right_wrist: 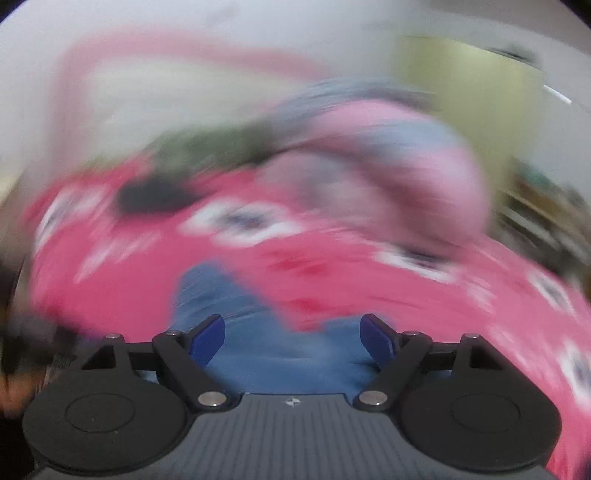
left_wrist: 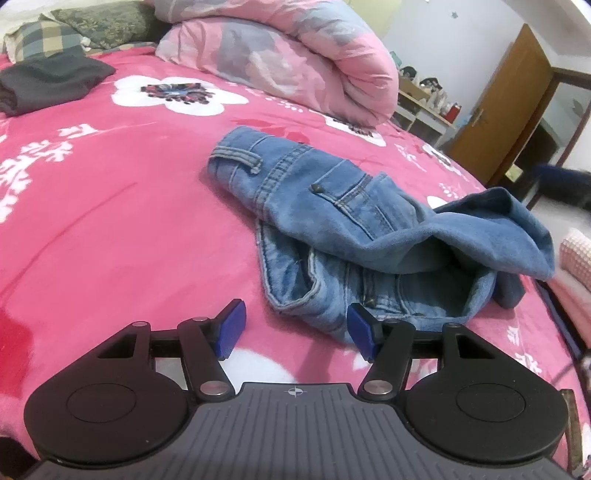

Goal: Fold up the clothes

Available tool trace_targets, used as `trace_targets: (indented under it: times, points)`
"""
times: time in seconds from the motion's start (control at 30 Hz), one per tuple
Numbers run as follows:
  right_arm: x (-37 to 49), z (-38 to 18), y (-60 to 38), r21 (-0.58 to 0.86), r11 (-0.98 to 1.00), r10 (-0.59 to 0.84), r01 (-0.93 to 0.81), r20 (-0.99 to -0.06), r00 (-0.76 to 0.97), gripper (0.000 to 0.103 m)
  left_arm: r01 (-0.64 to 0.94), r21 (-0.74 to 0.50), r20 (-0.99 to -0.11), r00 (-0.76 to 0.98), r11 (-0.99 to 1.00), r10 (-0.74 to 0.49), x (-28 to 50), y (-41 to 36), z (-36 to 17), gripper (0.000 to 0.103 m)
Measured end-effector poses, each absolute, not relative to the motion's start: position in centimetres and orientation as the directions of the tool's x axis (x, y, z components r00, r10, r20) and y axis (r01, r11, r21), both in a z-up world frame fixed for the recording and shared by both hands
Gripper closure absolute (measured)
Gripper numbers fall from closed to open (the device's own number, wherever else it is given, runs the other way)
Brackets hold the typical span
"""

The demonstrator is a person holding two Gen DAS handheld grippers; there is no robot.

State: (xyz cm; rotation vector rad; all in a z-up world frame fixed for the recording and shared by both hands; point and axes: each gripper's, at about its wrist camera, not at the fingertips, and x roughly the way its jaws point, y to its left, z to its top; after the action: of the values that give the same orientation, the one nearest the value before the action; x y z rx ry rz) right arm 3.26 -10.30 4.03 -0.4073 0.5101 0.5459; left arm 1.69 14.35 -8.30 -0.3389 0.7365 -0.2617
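A pair of blue denim jeans (left_wrist: 332, 229) lies crumpled on the pink flowered bed cover (left_wrist: 110, 221), with one part flopped over toward the right edge. My left gripper (left_wrist: 293, 328) hovers just in front of the near denim edge, open, nothing between its blue pads (left_wrist: 231, 328). The right wrist view is heavily blurred by motion. In it my right gripper (right_wrist: 291, 339) is open above blue denim (right_wrist: 229, 302), holding nothing. Whether its pads touch the cloth cannot be told.
A rolled pink and grey quilt (left_wrist: 288, 59) lies at the back of the bed. A folded dark garment (left_wrist: 48, 86) and pillows (left_wrist: 62, 29) sit at the back left. A wooden door (left_wrist: 506, 107) and shelves stand beyond the right bed edge.
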Motion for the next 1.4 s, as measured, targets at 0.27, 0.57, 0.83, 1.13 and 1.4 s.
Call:
trace_targets:
  times: [0.27,0.57,0.83,1.13,1.4]
  points:
    - [5.2,-5.0,-0.4,-0.544,0.455,0.207,-0.705,-0.705,0.678,0.046,0.116,-0.446,-0.589,0.709,0.887,-0.389,2.0,15.3,-8.8,0.042]
    - [13.0,2.2,-5.6,-0.409,0.751,0.195,-0.519,-0.614,0.765,0.094,0.151,-0.479,-0.564,0.701,0.865,-0.435,2.8,15.5,-9.2,0.039]
    - [25.9,3.6,-14.0,-0.156,0.942,0.141,-0.296,-0.617,0.774,0.093,0.162,-0.452,-0.585,0.689,0.877,-0.428,3.2,14.9,-9.3,0.039]
    - [28.1,-0.3,-19.1,0.032,0.993,0.106,-0.111,-0.633,0.767,0.039,0.155,-0.457,-0.588,0.686,0.876,-0.428,3.5,14.8,-9.3,0.039]
    - [21.3,4.0,-22.3,0.127,0.982,0.184,-0.138,-0.523,0.832,0.027,0.149,-0.539,-0.58,0.648,0.829,-0.494,2.5,15.2,-9.1,0.042]
